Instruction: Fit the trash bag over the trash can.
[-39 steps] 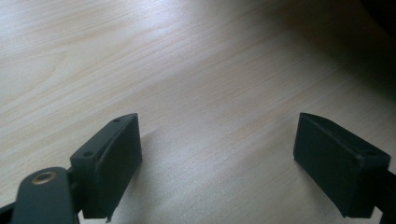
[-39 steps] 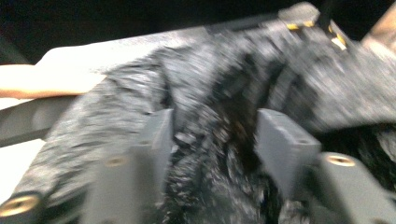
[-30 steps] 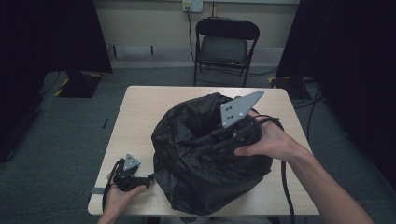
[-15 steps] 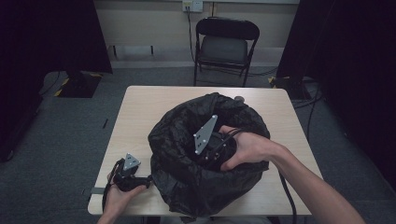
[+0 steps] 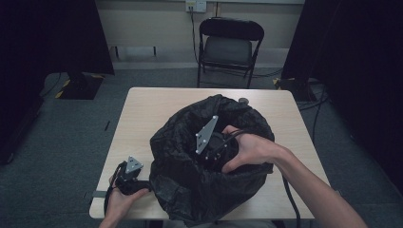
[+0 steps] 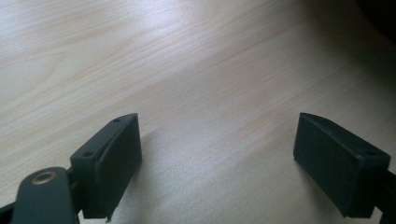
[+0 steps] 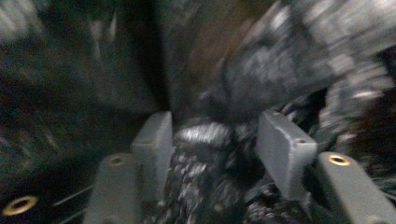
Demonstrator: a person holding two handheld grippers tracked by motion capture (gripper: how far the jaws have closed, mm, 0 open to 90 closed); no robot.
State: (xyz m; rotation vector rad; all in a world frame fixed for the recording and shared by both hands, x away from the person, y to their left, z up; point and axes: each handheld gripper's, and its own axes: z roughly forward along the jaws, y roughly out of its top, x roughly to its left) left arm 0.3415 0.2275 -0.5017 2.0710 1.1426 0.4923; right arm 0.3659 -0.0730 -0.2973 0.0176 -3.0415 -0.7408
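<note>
Sitting at the middle of the pale wood-grain table, a black bag of thin, crinkled, faintly glossy film slumps in soft folds, its mouth gaping upward and its bulk spilling toward the table's 6 o'clock edge. A small round dark thing, too small to identify, lies on the tabletop just beyond the bag at 12 o'clock.

The right hand-held gripper is plunged into the bag's mouth, pointing down and toward 9 o'clock, the right hand wrapped over its body with the forearm running in from 5 o'clock. Its grey three-cornered plate stands on edge above the rim. In the right gripper view the jaws have just been opening; a crumpled, shiny wad of the bag's lining bulges up between them, though blur hides whether the pads press on it.

The left hand-held gripper lies low at the table's 7 o'clock corner, just beside the bag's flank, gripped by the left hand. Its blocky, matte black jaws are spread wide over bare wood with nothing between them.

A black folding chair with a padded seat stands on grey carpet beyond the table at 12 o'clock.
</note>
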